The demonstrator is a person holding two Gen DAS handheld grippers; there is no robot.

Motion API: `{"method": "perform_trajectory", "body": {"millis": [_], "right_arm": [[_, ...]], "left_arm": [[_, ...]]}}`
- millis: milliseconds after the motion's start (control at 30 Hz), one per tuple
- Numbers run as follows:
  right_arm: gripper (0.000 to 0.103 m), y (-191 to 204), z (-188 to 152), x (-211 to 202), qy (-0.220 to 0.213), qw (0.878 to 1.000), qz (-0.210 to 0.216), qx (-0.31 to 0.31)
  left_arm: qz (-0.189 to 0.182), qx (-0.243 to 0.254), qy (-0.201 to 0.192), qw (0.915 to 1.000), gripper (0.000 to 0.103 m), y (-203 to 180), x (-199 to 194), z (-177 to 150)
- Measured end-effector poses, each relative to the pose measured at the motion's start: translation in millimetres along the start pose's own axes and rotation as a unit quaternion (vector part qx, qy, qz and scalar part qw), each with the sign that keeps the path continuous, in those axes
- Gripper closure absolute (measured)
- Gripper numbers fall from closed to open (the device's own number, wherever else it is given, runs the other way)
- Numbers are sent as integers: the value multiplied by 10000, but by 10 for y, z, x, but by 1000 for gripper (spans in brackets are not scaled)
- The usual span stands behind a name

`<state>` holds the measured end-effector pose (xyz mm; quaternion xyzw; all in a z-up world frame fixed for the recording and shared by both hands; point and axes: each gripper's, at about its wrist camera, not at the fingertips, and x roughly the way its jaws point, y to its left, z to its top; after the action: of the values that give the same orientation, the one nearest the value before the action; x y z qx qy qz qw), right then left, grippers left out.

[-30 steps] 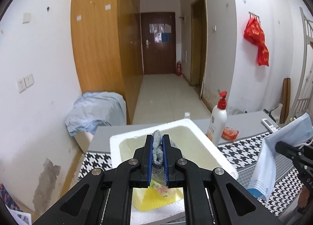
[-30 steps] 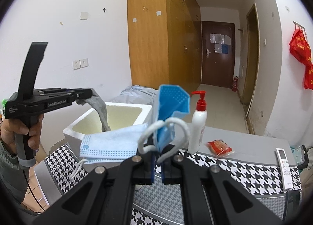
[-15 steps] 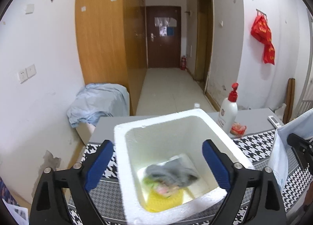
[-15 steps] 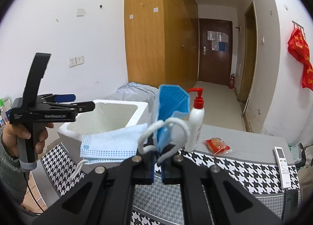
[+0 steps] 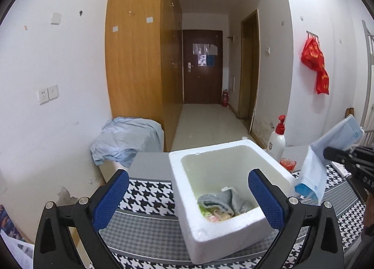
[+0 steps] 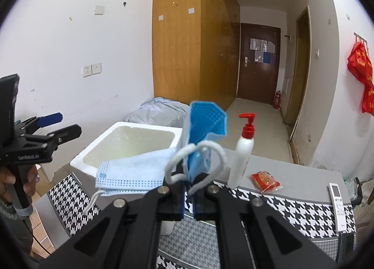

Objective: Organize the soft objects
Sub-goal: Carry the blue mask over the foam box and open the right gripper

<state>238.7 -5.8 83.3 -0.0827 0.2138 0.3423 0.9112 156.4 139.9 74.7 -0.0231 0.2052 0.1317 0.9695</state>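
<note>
A white foam box [image 5: 187, 217] stands on the houndstooth cloth; it also shows in the right wrist view [image 6: 93, 155]. A grey sock [image 5: 222, 201] lies inside on colourful soft items. My left gripper [image 5: 187, 201] is open and empty, just above the box's near rim; it shows from the side in the right wrist view [image 6: 59, 124]. My right gripper [image 6: 188, 171] is shut on a blue face mask [image 6: 140, 171], held in the air right of the box. The mask [image 5: 322, 164] hangs at the right of the left wrist view.
A white pump bottle with a red top [image 6: 243, 154] and a red snack packet [image 6: 265, 181] stand right of the box. A white remote [image 6: 337, 206] lies at the table's right end. A blue-grey cloth heap [image 5: 126, 140] lies beyond the table's left end.
My left gripper opened and dropped the grey sock into the foam box, then drew back and up. My right gripper kept hold of the mask and moved slightly towards the box.
</note>
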Motion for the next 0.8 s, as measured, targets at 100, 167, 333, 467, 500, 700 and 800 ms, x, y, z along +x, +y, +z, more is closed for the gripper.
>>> {"method": "perform_trajectory", "body": {"millis": [100, 167, 333, 467, 500, 700, 800], "right_arm": [[96, 52, 31, 43, 45, 10000, 45, -19], [96, 85, 61, 65, 63, 10000, 48, -59], [96, 158, 143, 117, 78, 9998, 51, -196], [96, 223, 197, 197, 122, 9994, 98, -308], [96, 237, 219, 227, 147, 9993, 131, -323], [96, 286, 280, 387, 321, 9983, 285, -400], [96, 343, 303, 440, 363, 9976, 338, -480]], "left_arm": [[29, -39, -72, 10000, 1, 61, -87, -58], [3, -73, -78, 9999, 1, 101, -121, -108], [8, -222, -18, 9998, 1, 224, -167, -272], [39, -287, 30, 9996, 1, 290, -173, -362], [60, -315, 48, 9995, 1, 309, -171, -374], [162, -278, 108, 9994, 1, 353, -177, -433], [223, -323, 141, 9991, 1, 390, -172, -484]]}}
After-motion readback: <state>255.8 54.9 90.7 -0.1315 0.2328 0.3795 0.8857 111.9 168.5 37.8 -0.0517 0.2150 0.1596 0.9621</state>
